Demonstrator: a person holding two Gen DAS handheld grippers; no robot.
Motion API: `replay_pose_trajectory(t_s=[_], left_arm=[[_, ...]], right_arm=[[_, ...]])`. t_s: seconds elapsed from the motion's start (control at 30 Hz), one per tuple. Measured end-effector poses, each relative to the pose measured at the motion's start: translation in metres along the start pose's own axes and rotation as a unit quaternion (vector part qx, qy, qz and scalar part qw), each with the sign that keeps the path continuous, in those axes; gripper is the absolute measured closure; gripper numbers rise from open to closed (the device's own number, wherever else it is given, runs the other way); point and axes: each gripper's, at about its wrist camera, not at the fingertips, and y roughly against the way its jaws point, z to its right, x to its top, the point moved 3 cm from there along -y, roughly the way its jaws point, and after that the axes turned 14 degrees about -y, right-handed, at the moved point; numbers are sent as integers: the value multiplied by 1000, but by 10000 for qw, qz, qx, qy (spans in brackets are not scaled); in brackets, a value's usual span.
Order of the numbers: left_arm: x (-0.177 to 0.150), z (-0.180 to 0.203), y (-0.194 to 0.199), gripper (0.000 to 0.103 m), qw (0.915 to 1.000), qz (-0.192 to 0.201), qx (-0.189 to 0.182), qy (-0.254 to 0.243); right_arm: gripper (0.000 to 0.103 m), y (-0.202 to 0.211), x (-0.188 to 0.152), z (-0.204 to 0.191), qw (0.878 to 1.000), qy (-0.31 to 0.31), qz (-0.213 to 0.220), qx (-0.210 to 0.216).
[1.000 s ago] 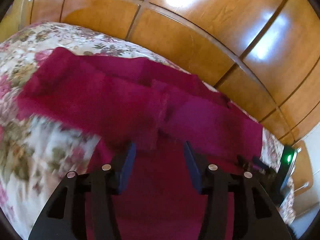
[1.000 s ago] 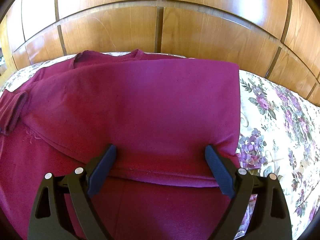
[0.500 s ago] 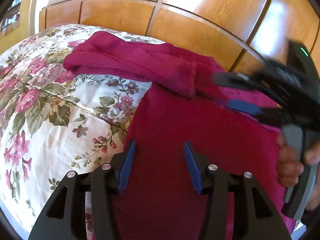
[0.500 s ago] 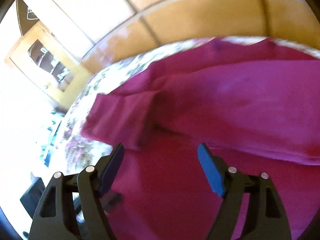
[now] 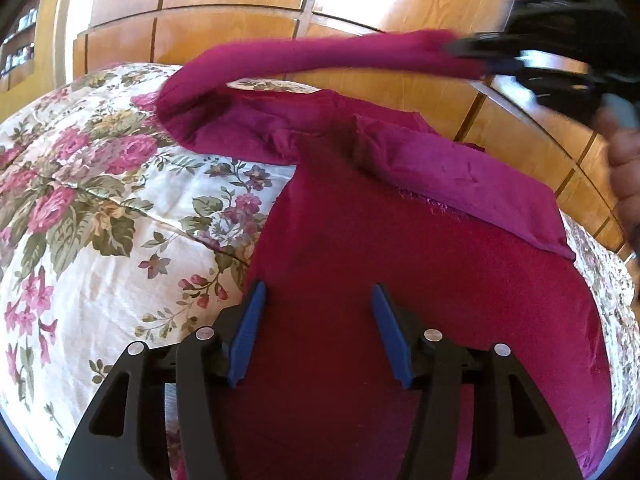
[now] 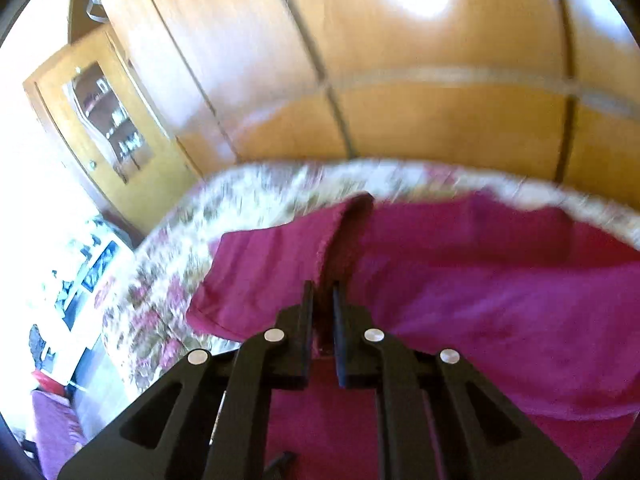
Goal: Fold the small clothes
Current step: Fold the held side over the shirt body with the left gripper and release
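A dark red long-sleeved garment (image 5: 400,260) lies spread on the bed. My left gripper (image 5: 318,286) hovers low over its near left part; its jaws are opening, with the cloth lying flat under the gap and not pinched. My right gripper (image 6: 322,284) is shut on the left sleeve (image 6: 272,272), with a fold of it caught between the pads. In the left wrist view the sleeve (image 5: 320,56) stretches up off the bed in an arc to the right gripper (image 5: 480,60) at the upper right. The garment's right side (image 6: 500,280) is folded over the body.
A floral bedspread (image 5: 100,220) covers the bed under and to the left of the garment. Glossy wooden panels (image 5: 240,0) rise behind the bed. A person's hand (image 5: 628,168) holds the right gripper. A glass-door cabinet (image 6: 104,120) stands at the far left.
My right gripper swung left from the folded right side, closed on the left sleeve and lifted it off the bed. My left gripper shifted toward the garment's left edge, then held still.
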Motion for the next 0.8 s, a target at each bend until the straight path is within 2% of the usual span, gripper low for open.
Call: replay_pose_trajectory(t_s=[0.07,0.2,0.37,0.47,0.53,0.6,0.7,0.8], left_arm=[[0,-1,0,48,10000,3,-2,4],[-1,4,1,48,10000,-7,44,-46],[0,6,0,48,9999,-65,104,-101],[3,6,0,48,9995,-239,149,-148],[8,6,2,48,9991,-384,131,-124],[17,2,7,48,9989,-469,62,58],[40,0,23,48,9997,-169,-13,188],[70,11,24,48,9998,124,-132,61]], right_arm=[[95,23,6,21,9996,-94,209,-144],[95,60,15,94,9944,-526,503,-771],[95,66,1,190,9769,-1283,424,-1654],[95,62,-16,223,9669,-1619,259,-1954],[87,64,-27,239,9643,-1789,164,-1944],[56,74,-30,242,9631,-1925,326,-1854],[53,99,-26,234,9626,-1936,720,-1754],[48,110,-16,209,9689,-1717,927,-1521]])
